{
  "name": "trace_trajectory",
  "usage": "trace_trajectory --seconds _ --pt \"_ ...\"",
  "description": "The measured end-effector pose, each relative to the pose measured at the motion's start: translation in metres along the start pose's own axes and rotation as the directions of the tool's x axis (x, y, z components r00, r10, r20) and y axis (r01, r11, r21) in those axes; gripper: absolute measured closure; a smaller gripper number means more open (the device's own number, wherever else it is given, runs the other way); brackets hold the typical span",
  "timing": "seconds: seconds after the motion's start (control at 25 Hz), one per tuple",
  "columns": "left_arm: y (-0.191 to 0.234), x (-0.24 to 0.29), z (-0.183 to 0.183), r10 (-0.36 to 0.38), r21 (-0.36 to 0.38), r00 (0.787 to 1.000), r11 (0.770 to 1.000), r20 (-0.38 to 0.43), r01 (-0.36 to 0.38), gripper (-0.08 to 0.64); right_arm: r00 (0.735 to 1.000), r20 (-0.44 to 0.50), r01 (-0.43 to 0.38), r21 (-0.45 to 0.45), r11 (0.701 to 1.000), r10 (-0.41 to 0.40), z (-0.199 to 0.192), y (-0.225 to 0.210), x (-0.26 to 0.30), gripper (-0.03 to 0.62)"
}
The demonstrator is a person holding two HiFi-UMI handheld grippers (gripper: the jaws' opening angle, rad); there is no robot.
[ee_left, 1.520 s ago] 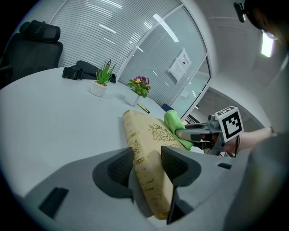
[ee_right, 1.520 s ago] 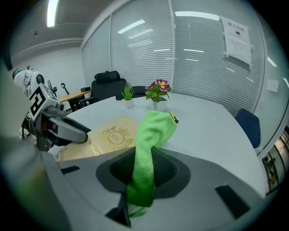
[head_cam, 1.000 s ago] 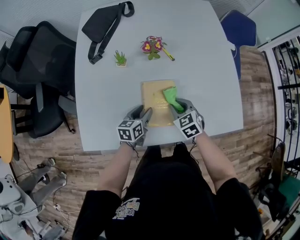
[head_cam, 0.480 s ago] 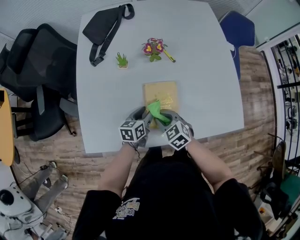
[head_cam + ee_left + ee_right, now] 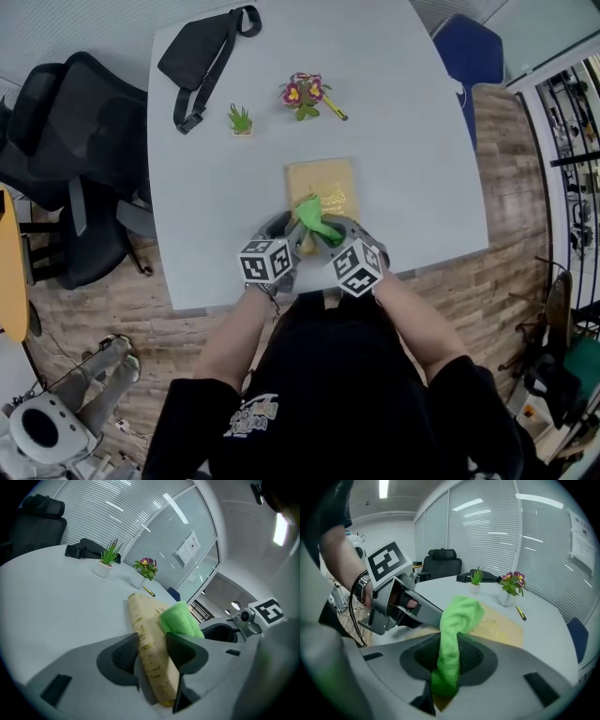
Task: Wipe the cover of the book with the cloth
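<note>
**Position of the work.** The book [image 5: 323,184] lies on the bench [image 5: 403,141] close to its near edge, about midway along that edge. Its long axis runs from the near edge toward the far edge. The spine faces the left edge of the bench.

**Left claw.** The left claw [image 5: 152,649] is clenched on the book at its near left corner. One pad sits on the cover side and the other on the underside, with the spine between them. Whether that corner is lifted off the bench cannot be determined.

**Right claw.** The right claw [image 5: 450,660] is clamped on the green cloth [image 5: 457,620]. The free end of the cloth folds forward out of the jaws and rests on the near part of the cover, just beside the left claw.

**Governing relation.** Both claws sit at the near end of the book. Almost all of the bare cover therefore lies ahead of the right claw, toward the far edge of the bench and slightly toward its right edge.

- The coming stroke is judged to run away from the operator, along the long axis.
- The right claw carries the cloth and is the nearer one to the open cover. The left claw acts as the restraint only.
- Pressure applied along the axis pushes the book away from the left claw, so that grip has to stay firm.
</note>
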State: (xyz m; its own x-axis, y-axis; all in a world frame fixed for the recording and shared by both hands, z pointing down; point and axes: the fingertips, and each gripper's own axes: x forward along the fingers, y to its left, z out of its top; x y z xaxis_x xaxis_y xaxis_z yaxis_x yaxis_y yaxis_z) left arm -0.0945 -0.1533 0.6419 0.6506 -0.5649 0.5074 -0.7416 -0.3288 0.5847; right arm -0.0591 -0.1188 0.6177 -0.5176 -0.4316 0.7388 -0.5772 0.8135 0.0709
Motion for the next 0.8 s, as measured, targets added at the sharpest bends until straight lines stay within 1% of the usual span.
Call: trace_trajectory --seconds 0.28,0.6,0.8 --pt "0.000 -0.001 0.000 0.007 0.011 1.000 1.000 0.005 -0.008 0.367 0.999 0.004 0.037 0.014 0.999 -0.037 -0.005 -0.026 -0.003 0.495" --pt "0.000 -0.001 0.001 0.005 0.006 1.000 1.000 0.002 -0.005 0.367 0.993 0.013 0.116 0.120 0.986 -0.118 -0.020 -0.074 -0.014 0.495" --pt "0.001 -0.002 0.000 0.009 0.005 1.000 1.000 0.004 -0.009 0.367 0.988 0.014 0.149 0.167 0.975 -0.154 -0.028 -0.091 -0.022 0.495"
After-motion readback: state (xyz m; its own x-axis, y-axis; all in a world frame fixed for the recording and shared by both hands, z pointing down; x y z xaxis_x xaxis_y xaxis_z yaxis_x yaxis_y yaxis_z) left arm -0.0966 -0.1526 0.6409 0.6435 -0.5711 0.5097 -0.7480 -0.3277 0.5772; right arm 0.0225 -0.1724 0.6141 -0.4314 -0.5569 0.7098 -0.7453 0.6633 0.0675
